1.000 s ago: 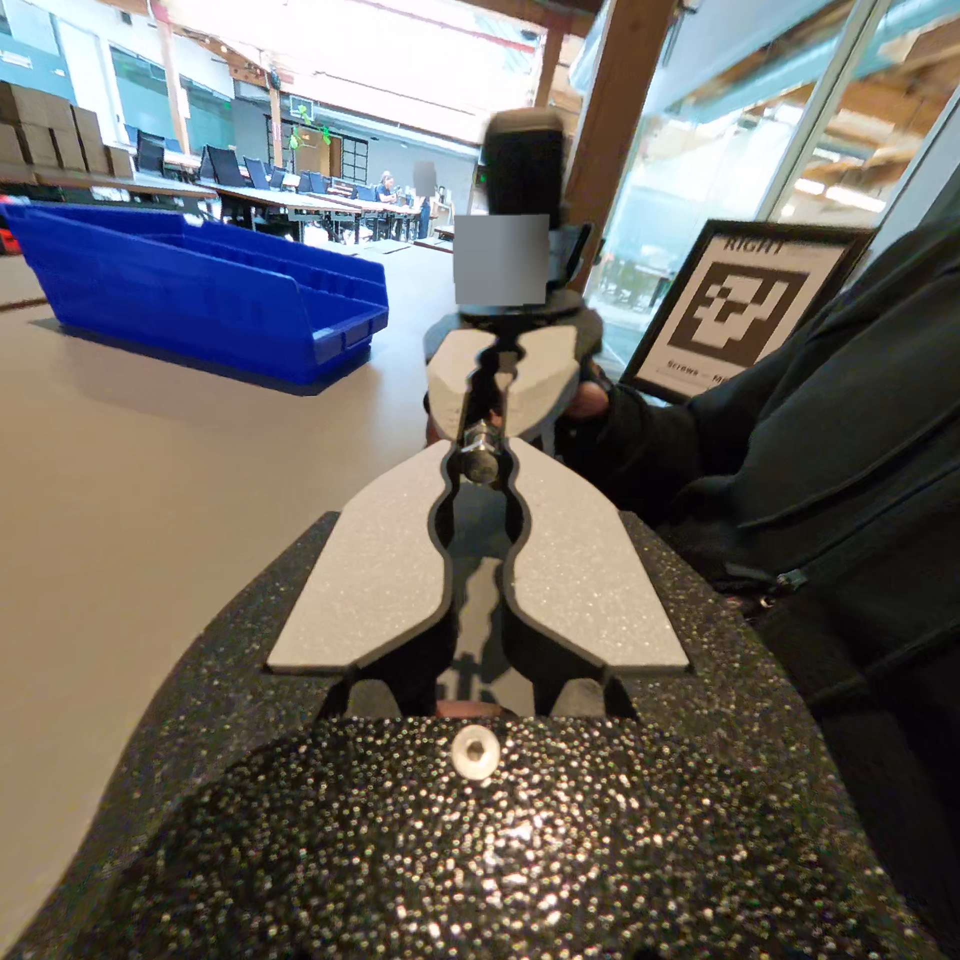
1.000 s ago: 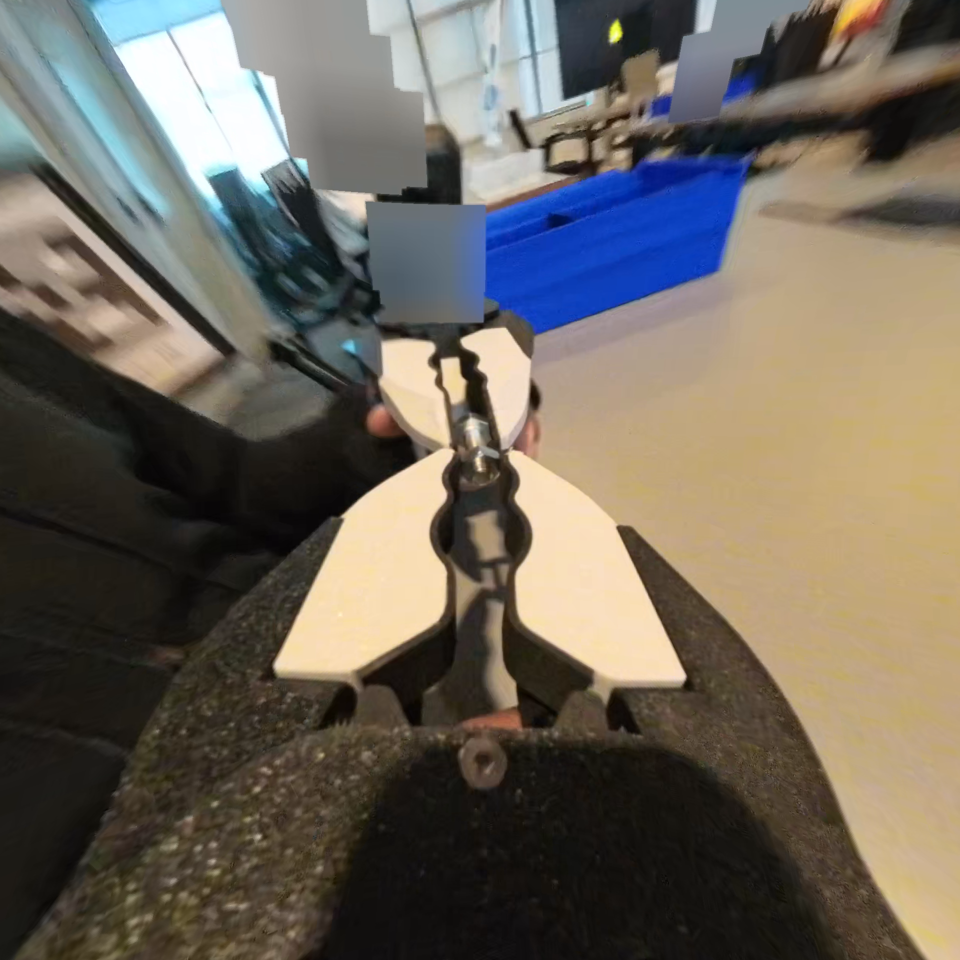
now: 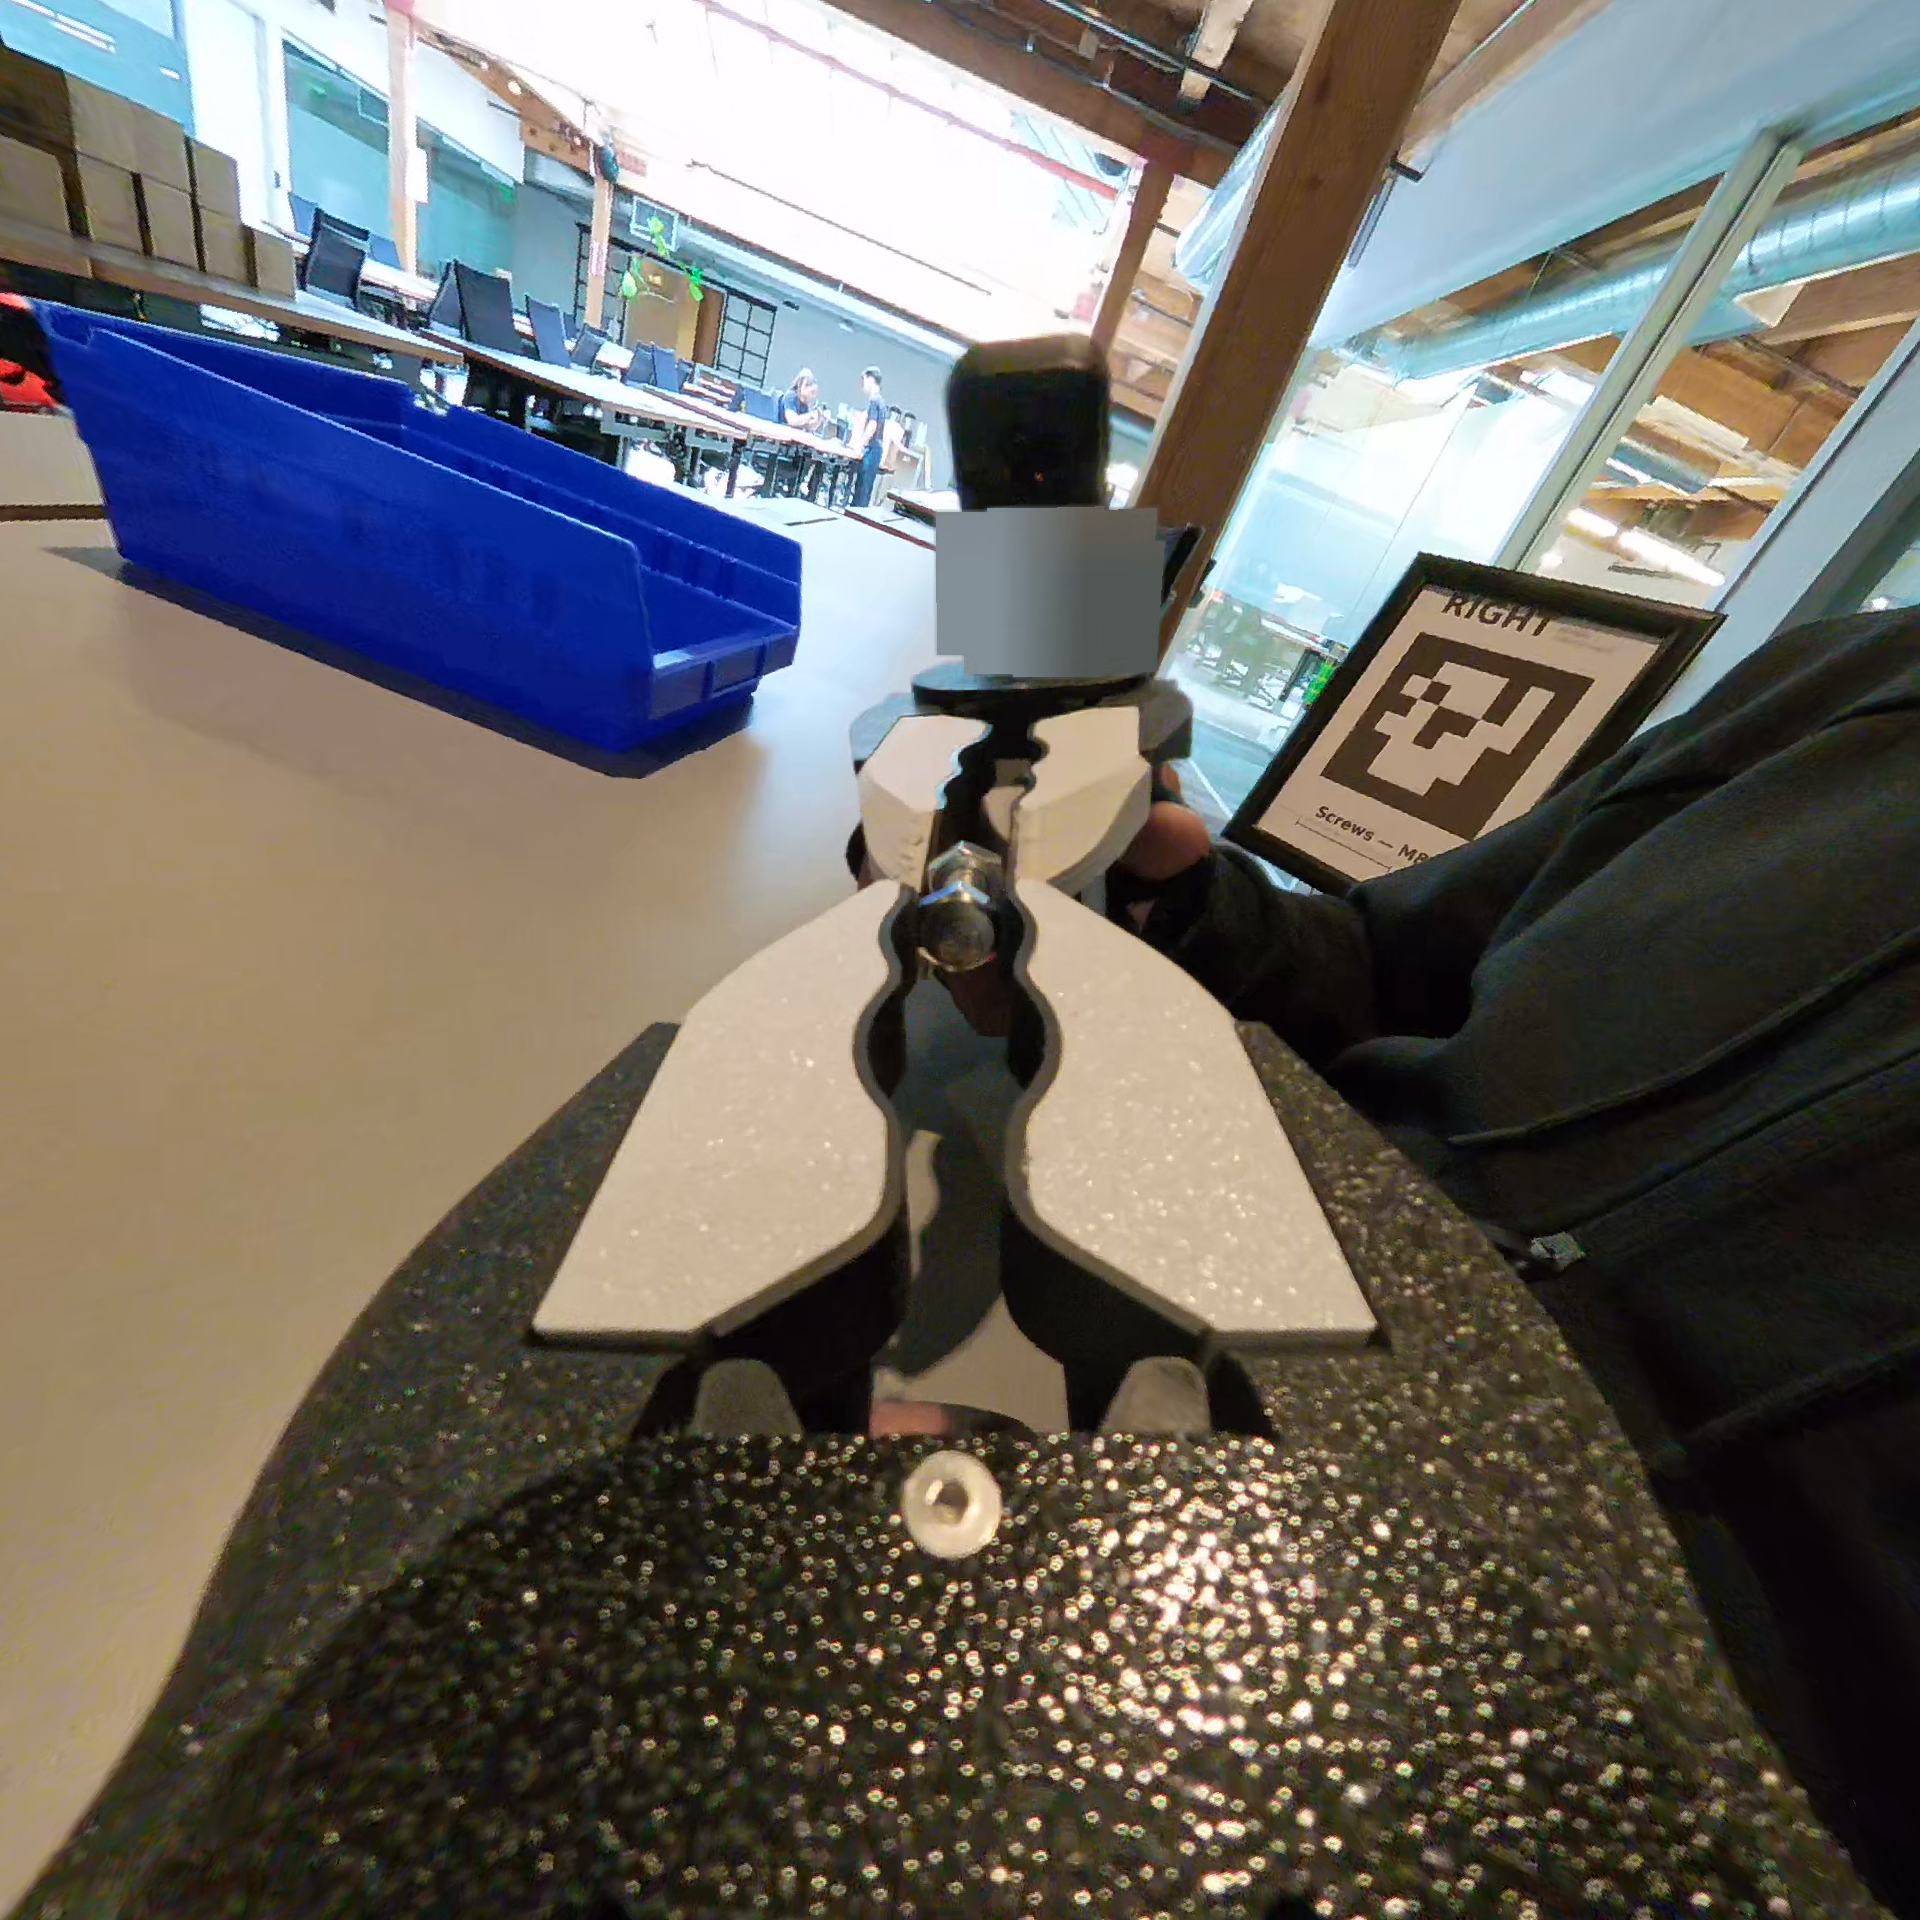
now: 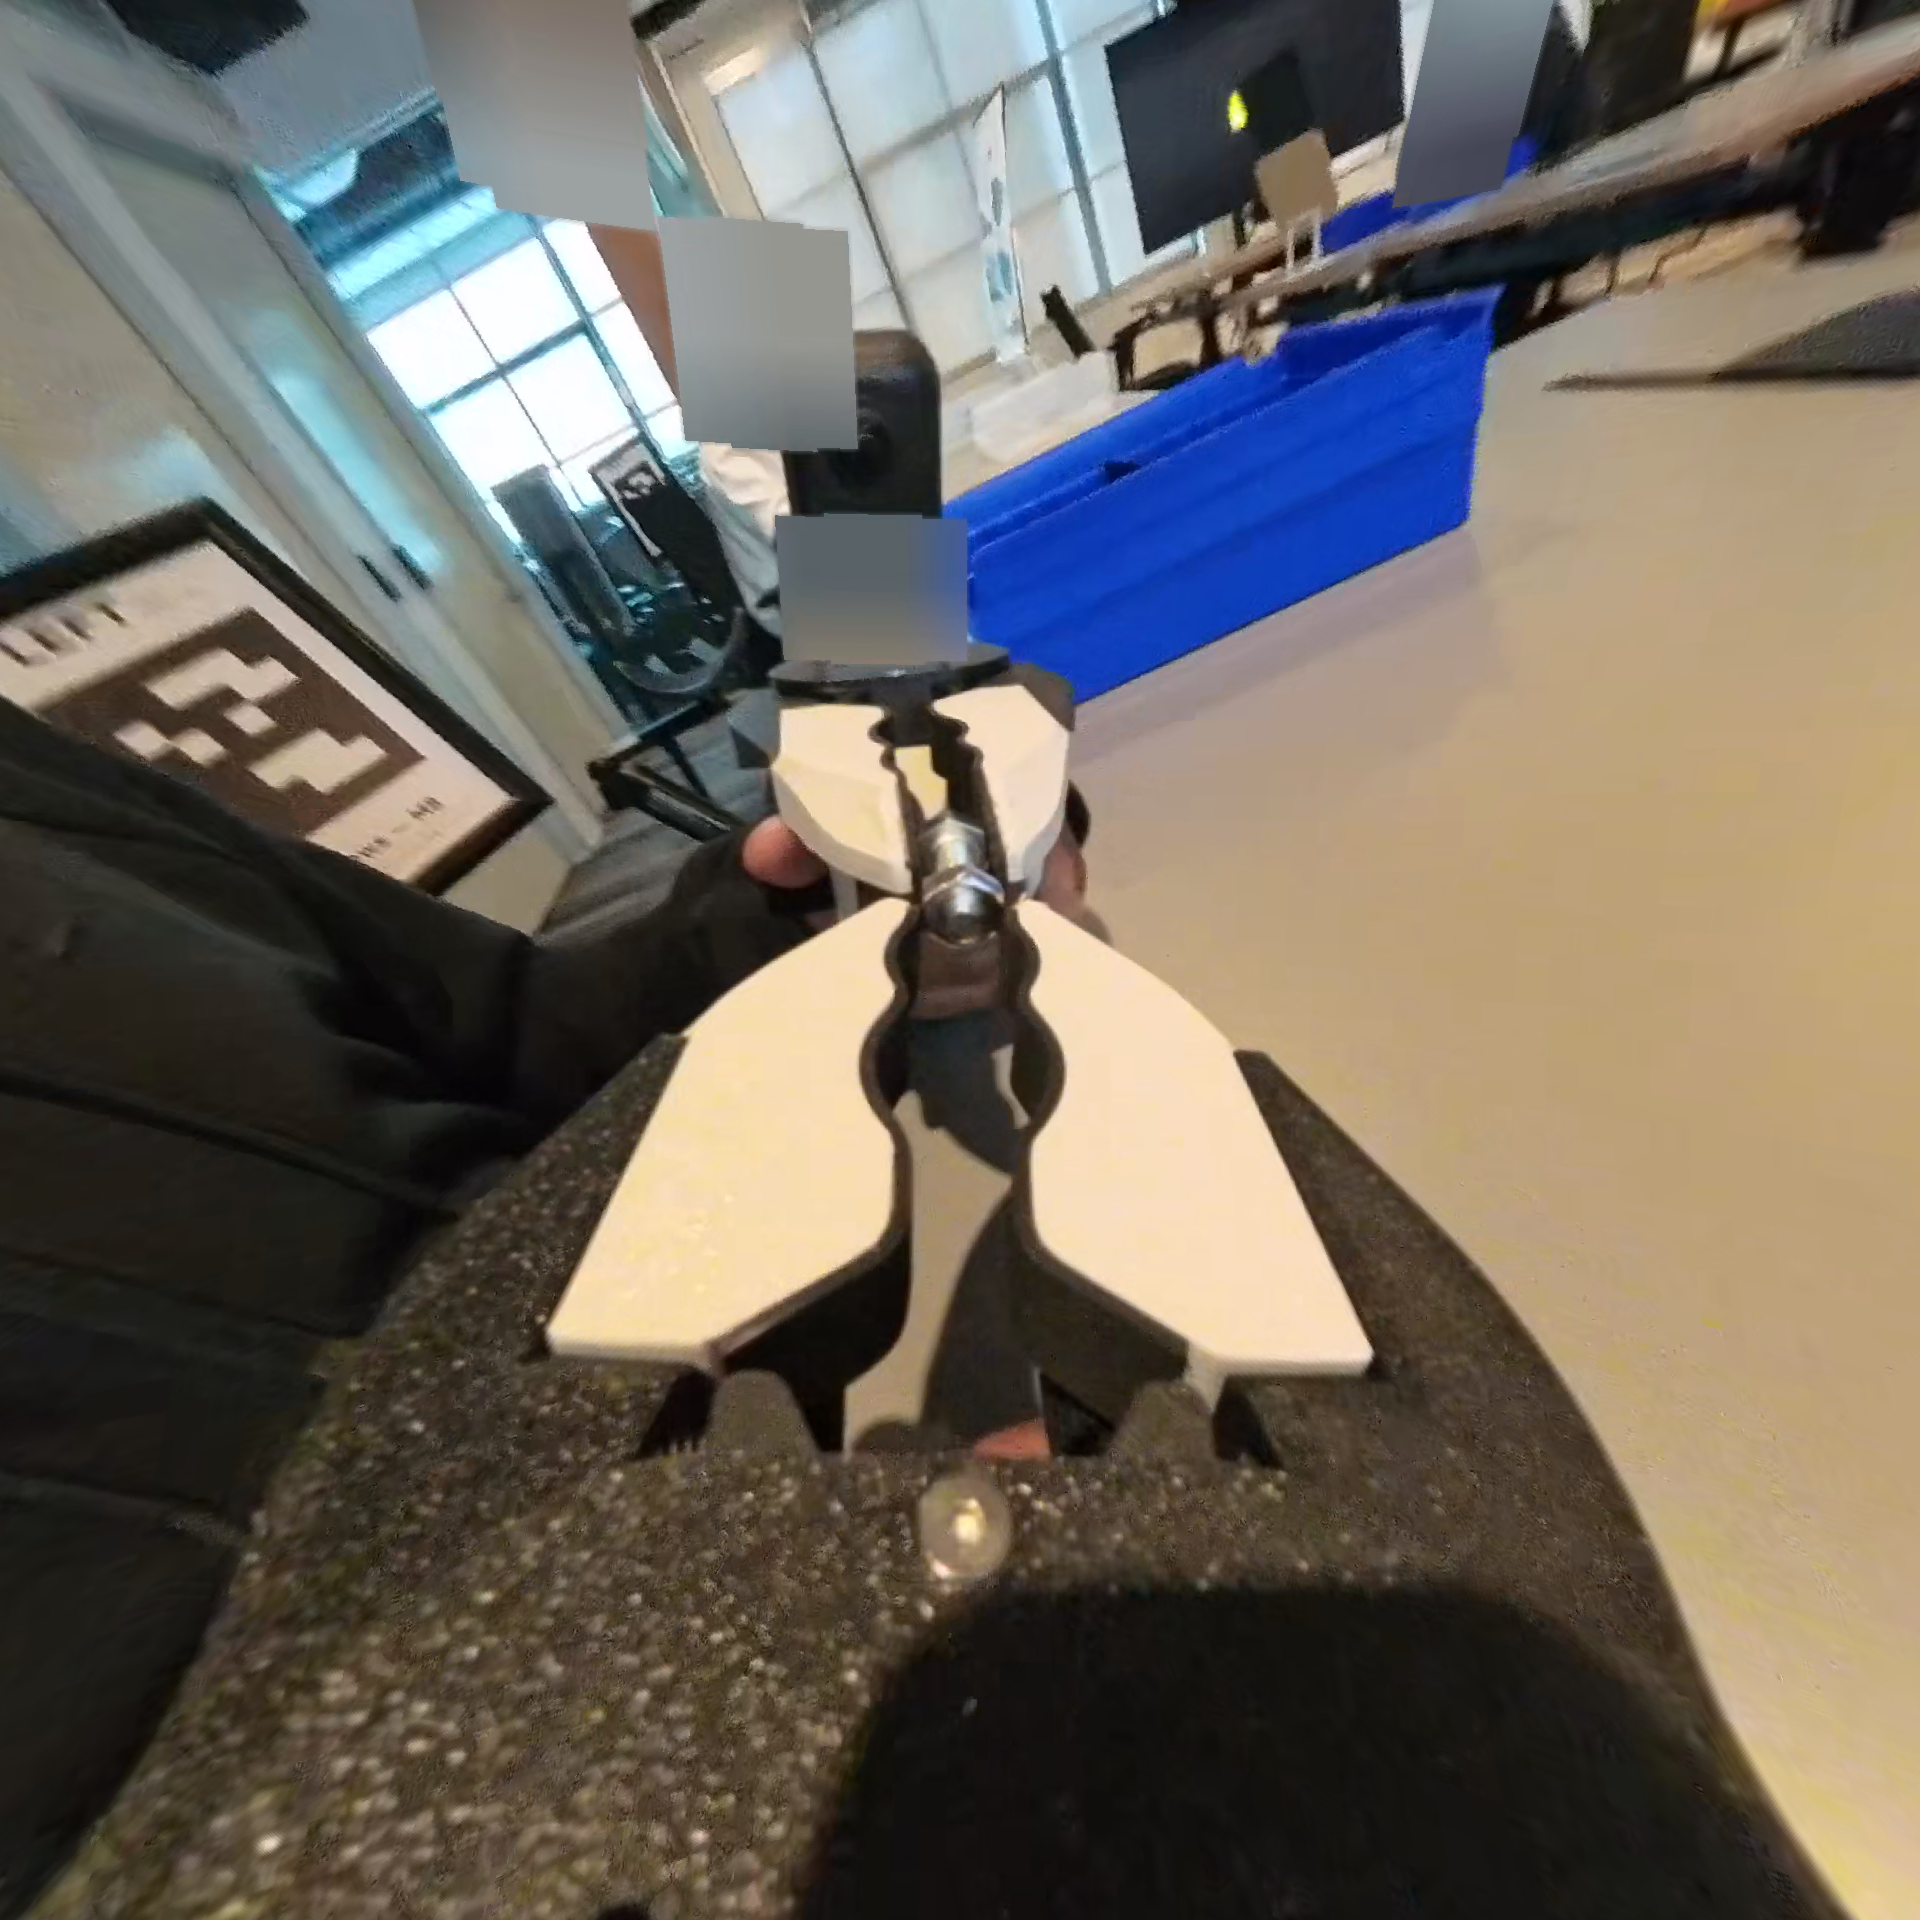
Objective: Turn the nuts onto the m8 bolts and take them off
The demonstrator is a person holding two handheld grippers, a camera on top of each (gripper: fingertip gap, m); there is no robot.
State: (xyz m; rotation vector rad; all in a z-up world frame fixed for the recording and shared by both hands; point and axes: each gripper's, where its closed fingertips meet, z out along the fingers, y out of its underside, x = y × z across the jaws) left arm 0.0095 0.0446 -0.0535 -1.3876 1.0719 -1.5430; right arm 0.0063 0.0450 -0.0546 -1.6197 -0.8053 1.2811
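My left gripper (image 3: 958, 920) and my right gripper (image 4: 961, 914) face each other tip to tip above the table. A silver bolt (image 3: 961, 932) lies between them with a hex nut (image 3: 961, 869) on its shank. In the left wrist view my fingers are closed on the bolt's head, and the right gripper (image 3: 977, 831) meets it from the far side at the nut. In the right wrist view my fingers are closed around the nut (image 4: 966, 888), and the bolt (image 4: 948, 844) runs on into the left gripper (image 4: 940, 821).
A long blue bin (image 3: 416, 561) stands on the beige table (image 3: 312, 935) and also shows in the right wrist view (image 4: 1226, 540). A framed marker sign (image 3: 1455, 727) stands by the person's dark sleeve (image 3: 1558, 987). A second framed sign (image 4: 239, 717) stands on the other side. The tips of both grippers are at nearly the same place.
Both grippers stay closed on the bolt and nut, still tip to tip. The right wrist view was blurred by motion and is now sharper and slightly shifted; the nut shows more plainly.
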